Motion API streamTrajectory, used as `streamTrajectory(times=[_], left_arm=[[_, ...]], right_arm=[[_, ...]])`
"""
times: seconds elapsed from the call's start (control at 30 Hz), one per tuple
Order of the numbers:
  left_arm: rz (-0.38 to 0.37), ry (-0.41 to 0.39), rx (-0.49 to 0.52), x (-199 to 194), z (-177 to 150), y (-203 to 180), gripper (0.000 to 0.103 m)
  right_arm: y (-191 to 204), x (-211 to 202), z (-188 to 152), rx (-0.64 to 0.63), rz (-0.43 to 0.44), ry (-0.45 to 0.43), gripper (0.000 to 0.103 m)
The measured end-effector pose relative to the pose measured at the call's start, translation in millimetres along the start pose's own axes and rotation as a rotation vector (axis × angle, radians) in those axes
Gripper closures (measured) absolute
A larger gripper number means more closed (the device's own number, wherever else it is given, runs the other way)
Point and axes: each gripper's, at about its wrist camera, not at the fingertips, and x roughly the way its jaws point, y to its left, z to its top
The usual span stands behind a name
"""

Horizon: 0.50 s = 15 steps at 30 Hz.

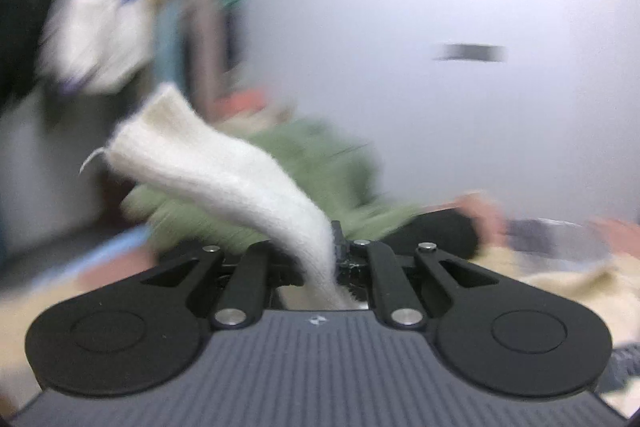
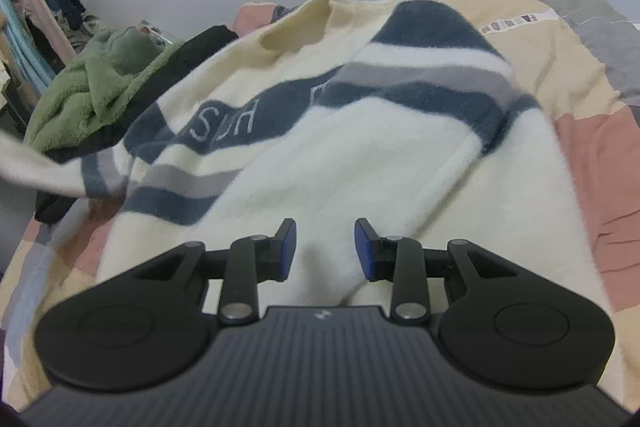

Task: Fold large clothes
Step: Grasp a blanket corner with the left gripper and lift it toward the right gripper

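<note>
The left claw (image 1: 334, 255) is clenched on the cream sleeve (image 1: 224, 179) of the sweater (image 2: 320, 155), lifted clear of the bed (image 2: 592, 155). The sweater, cream with dark blue and grey stripes, lies spread across the middle of the patchwork bedcover. The right claw (image 2: 325, 249) hangs released over its lower hem, pads apart. A green garment (image 2: 100, 87) is heaped near the bed's far left edge.

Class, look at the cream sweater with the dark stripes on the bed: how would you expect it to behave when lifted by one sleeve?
Probably floppy: the sleeve pinched in the left gripper bends and droops. The fuzzy knit likely grips well rather than slipping. The sweater lies in soft folds on the bed, so its body would likely trail and sag, not lift flat.
</note>
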Motion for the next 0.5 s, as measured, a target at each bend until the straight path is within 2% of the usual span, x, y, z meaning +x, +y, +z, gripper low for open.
streamTrajectory(times=[0.13, 0.23, 0.37, 0.5], left_arm=[[-0.216, -0.108, 0.216, -47.5, 14.5, -81.1, 0.092], [-0.362, -0.139, 0.276, -77.5, 3.6, -131.5, 0.092], [-0.512, -0.108, 0.292, -99.8, -35.0, -180.1, 0.092], [-0.594, -0.029, 0.282, -107.6, -80.6, -211.5, 0.092]], right_arm=[[-8.2, -8.8, 2.8, 0.036, -0.002, -0.021, 0.066], [-15.4, -14.6, 3.7, 0.067, -0.015, -0.035, 0.066], [-30.7, -22.7, 6.4, 0.141, -0.018, -0.047, 0.066], [-42.3, -31.1, 6.2, 0.205, -0.002, -0.060, 0.066]])
